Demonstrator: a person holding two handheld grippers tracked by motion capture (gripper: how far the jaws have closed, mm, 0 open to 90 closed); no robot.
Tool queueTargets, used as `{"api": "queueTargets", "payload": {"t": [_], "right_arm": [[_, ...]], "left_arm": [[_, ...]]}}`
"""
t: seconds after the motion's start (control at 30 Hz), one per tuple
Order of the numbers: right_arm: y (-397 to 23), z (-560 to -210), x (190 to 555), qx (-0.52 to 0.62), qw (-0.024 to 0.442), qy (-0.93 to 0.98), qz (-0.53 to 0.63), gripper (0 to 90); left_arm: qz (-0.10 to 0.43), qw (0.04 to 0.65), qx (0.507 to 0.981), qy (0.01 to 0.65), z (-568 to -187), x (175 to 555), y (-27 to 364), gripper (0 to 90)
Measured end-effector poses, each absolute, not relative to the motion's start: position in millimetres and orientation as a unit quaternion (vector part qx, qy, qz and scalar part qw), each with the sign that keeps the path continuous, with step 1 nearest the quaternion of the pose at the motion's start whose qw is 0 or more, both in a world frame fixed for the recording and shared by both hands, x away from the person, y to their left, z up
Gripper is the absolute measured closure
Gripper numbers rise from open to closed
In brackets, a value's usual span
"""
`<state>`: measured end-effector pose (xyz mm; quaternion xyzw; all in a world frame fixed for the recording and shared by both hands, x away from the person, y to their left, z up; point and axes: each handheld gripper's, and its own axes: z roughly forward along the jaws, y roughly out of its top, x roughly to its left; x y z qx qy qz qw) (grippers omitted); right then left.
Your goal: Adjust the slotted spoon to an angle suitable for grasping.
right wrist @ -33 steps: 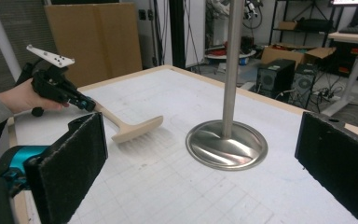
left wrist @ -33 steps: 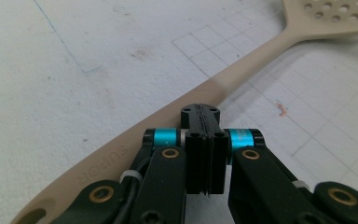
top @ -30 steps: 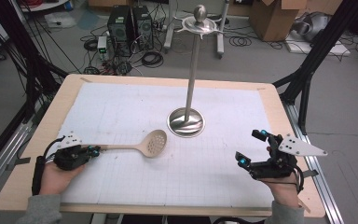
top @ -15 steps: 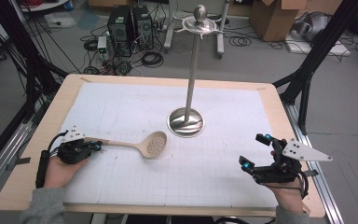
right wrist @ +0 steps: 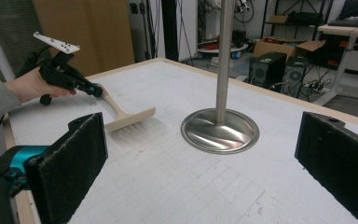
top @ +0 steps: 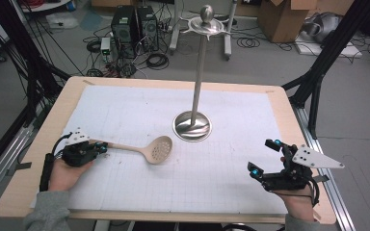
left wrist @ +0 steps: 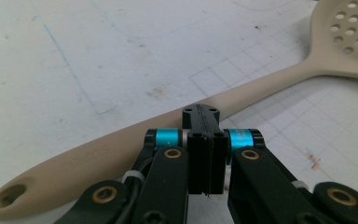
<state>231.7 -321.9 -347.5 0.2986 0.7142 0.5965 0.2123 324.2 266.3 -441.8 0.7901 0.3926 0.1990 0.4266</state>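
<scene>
Spoon [top: 147, 150] lies level, bowl toward stand [top: 192, 126]; left claw [top: 100, 147] pinches its handle.

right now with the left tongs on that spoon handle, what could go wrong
1. The left tongs pinch the beige perforated spoon near the handle's end, so the far-off bowl may droop or twist the handle in the grip once lifted.
2. The tall steel stand with the round base rises close beyond the spoon's bowl; a careless swing could knock it.
3. The right tongs sit open and apart, too far to steady anything quickly.
</scene>
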Motion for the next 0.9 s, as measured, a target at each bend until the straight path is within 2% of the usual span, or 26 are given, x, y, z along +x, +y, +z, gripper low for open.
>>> {"api": "queueTargets", "payload": {"t": [0.23,0.47,0.9], "right_arm": [[-322.6,-347.4,228.7,0.303,0.210,0.714,0.595,1.1],[-326.6,-348.6,225.3,0.308,0.210,0.713,0.594,1.1],[-339.1,-349.5,211.4,0.320,0.215,0.709,0.591,1.1]], "left_arm": [[0.188,0.447,0.791,0.372,-431.3,326.3,233.3,89.5],[0.188,0.456,0.771,0.403,-434.9,338.7,210.2,89.5],[0.178,0.438,0.797,0.376,-442.8,350.2,178.5,89.4]]}}
